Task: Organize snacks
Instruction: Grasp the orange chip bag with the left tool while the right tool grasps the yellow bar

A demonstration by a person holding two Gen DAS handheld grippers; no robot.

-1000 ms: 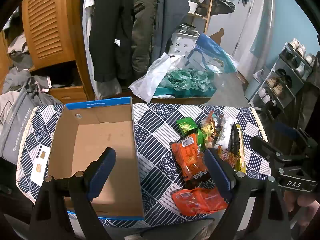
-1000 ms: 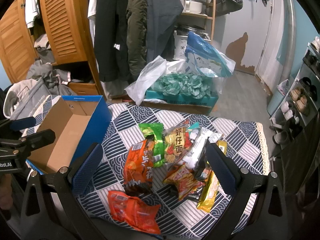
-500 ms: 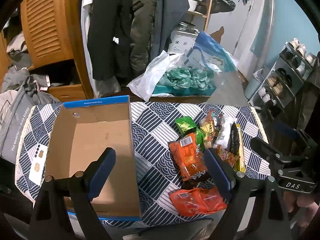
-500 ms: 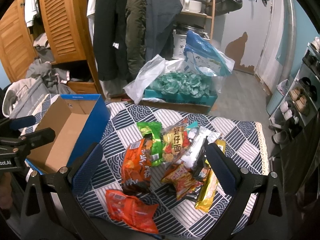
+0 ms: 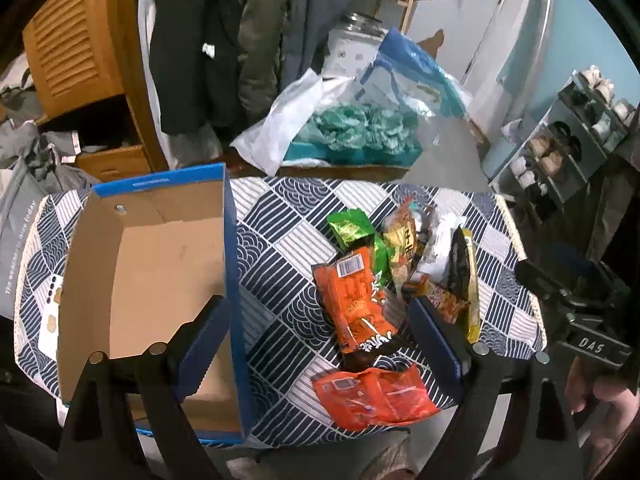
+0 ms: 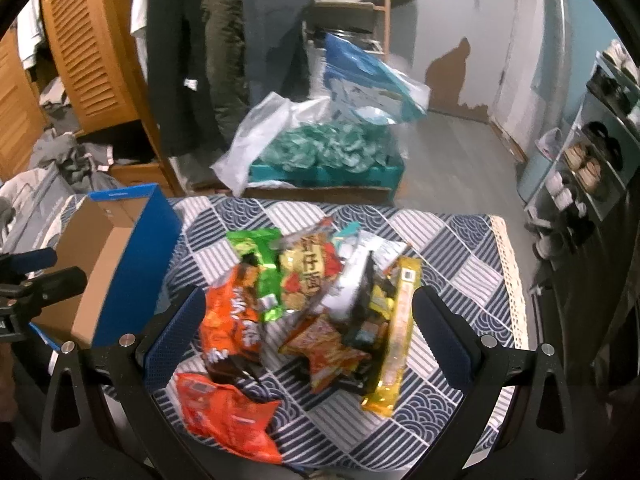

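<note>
The snacks lie in a loose heap on the right half of a small table covered with a blue-and-white patterned cloth. In the left wrist view an orange packet with a barcode lies at the centre of the frame, a green packet just above it and partly under it, and a flat red-orange packet alone near the table's front edge, lower centre. To the right of the orange one sit a yellow-red packet with printed characters, a white wrapper and a long yellow packet, overlapping one another. The right wrist view shows the same heap at mid-frame: the orange packet, the green one, the long yellow one at the right of the pile, and the red-orange packet at lower left; this view is somewhat blurred. An open cardboard box with blue outer walls stands on the left half of the table, its inside bare, apart from the heap. The left gripper hangs above the front of the table with its jaws spread wide and nothing between them, one finger over the box's right wall. The right gripper is likewise spread wide and empty, framing the pile. Beyond the table are hanging coats, a slatted wooden door at upper left and a shoe rack at right.
</note>
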